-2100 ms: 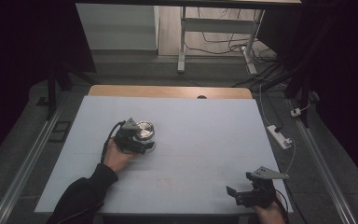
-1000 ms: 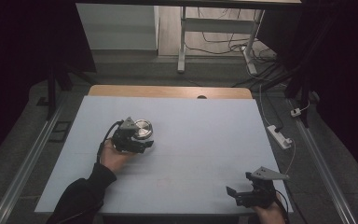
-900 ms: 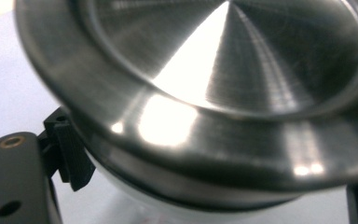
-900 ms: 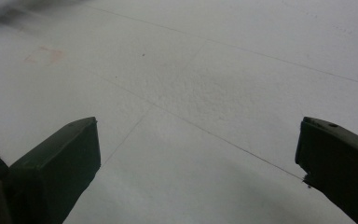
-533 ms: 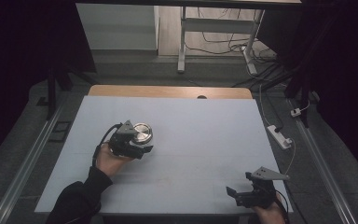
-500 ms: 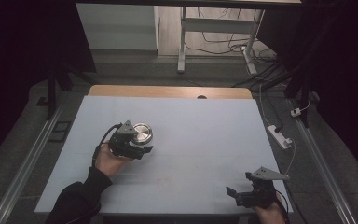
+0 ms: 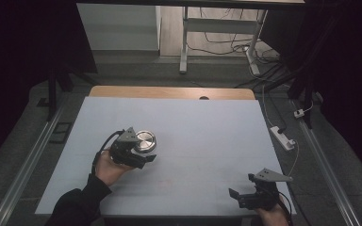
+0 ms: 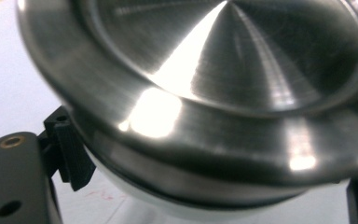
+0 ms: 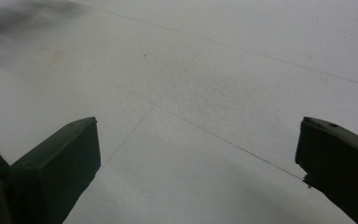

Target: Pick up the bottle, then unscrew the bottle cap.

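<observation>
A: State the risk at this point.

B: Slip is the main one, in my judgement. The tin (image 7: 145,140) is polished steel, round and shallow. The left gripper (image 7: 141,149) has it between its jaws, and the contact seems to run along the curved side wall under the rim. A curved metal wall gives flat jaws little to bite on. If the hand tilts or jerks, the tin could rotate out or drop to the table (image 7: 207,141).

A: Any second risk?

B: Yes. The left gripper view has the tin (image 8: 205,93) so near the lens that the far jaw is barely in frame. The one jaw I can see sits just beside the rim, low on the wall. I cannot confirm from that view that it presses firmly, so a partial grip is possible.

A: Where does the tin lie relative to that gripper?

B: Directly ahead of it, between the jaws, top face up, on the left half of the table. Whether it rests on the surface or is lifted clear, I cannot tell.

A: And the right gripper (image 7: 245,195)?

B: Near the table's front right corner, well apart from the tin. Its jaws stand wide, with nothing between them but bare table (image 9: 214,93).
</observation>
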